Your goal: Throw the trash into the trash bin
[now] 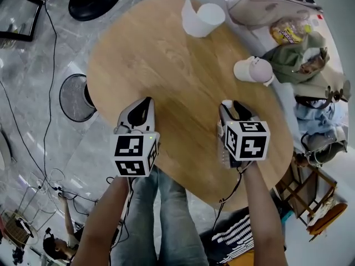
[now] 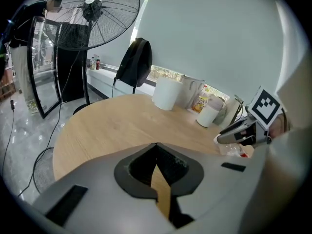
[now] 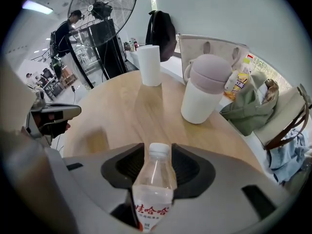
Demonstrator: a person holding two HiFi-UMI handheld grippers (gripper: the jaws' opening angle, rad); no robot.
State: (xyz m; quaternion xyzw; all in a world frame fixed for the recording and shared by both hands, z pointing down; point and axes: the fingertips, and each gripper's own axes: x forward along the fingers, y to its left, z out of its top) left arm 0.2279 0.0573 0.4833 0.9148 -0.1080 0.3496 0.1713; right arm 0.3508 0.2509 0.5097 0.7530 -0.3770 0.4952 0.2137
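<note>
The right claw [image 3: 157, 149] is clamped on a clear plastic bottle [image 3: 155, 184], and its sides press on the bottle's body. The bottle has a white cap and red writing on its label. It is see-through from top to bottom. Its long side runs the same way as the claw, and the cap end sits at the claw's tips, pointing forward and down at the wooden bench [image 1: 166, 65]. In the head view the bottle is low over the near right part of the bench. The left claw [image 2: 156, 145] has its tips together with nothing in them, and it hangs over the near left edge. A white tub [image 1: 202, 18] stands at the far side of the bench with its top open, and only white shows inside it. A white mug [image 3: 204, 94] with a pale pink lid on it stands upright between the tub and the right claw. Past the mug sits a green bag [image 1: 294, 60] with its top open, and a brown packet [image 1: 310, 62] pokes out of it. A yellow snack pack [image 1: 288, 33] rests just behind the bag.
</note>
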